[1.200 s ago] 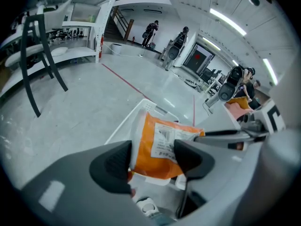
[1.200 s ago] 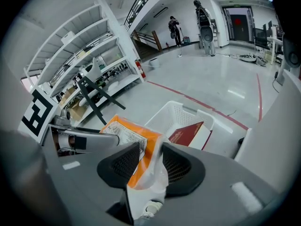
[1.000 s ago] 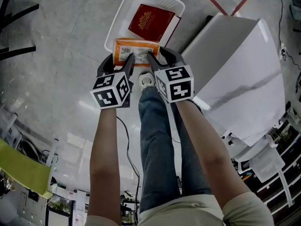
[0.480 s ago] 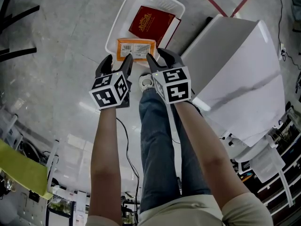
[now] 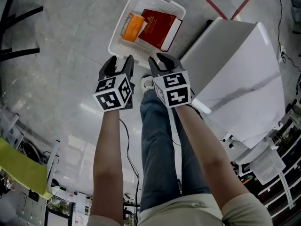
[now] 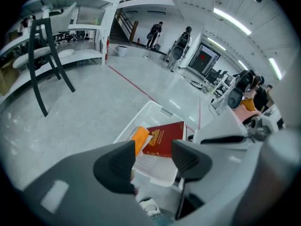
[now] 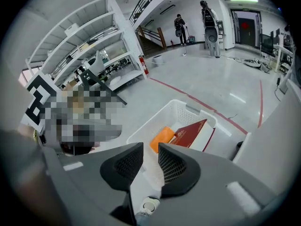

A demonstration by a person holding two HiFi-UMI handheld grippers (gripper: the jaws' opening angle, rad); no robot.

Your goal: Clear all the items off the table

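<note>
The white tabletop (image 5: 235, 74) stands right of the white basket (image 5: 117, 36), its lower end lost in clutter; the basket sits on the floor, near rim partly hidden behind the tongs; a red book (image 5: 157, 22) leans in its right half; left tongs (image 5: 120, 61) and right tongs (image 5: 158, 60) hover above its near side, both empty, jaws just closing, the left moderately apart, the right narrowly; an orange packet (image 5: 132, 26) lies tilted in its left half, print unreadable.
</note>
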